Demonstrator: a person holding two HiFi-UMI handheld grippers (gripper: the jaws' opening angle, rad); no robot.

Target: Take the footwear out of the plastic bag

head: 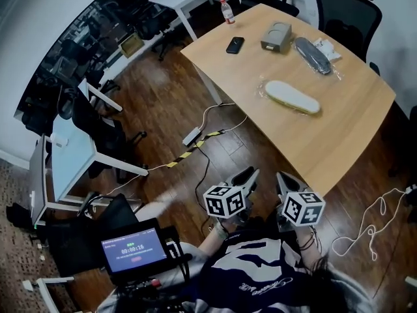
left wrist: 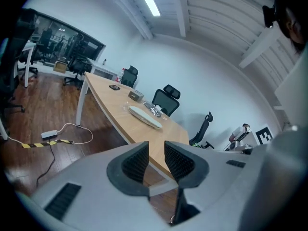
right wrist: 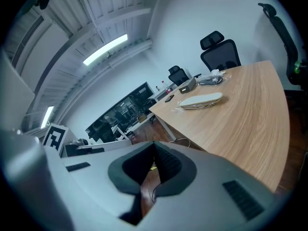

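The pale shoe (head: pixel 292 96) lay in its clear bag (head: pixel 262 87) near the middle of the table (head: pixel 339 135). A dark shoe (head: pixel 313 55), also in plastic, lay toward the table's far edge, with a grey box (head: pixel 276 36), a phone (head: pixel 235 45) and a bottle (head: pixel 227 12) beyond. Both grippers hung off the table's near edge. The left gripper (head: pixel 251 177) had its jaws slightly apart and empty, and the right gripper (head: pixel 281 180) had its jaws together on nothing.

Person's torso (head: pixel 260 272) cut by bottom edge, bottle (head: pixel 227 12) label unreadable (too small)
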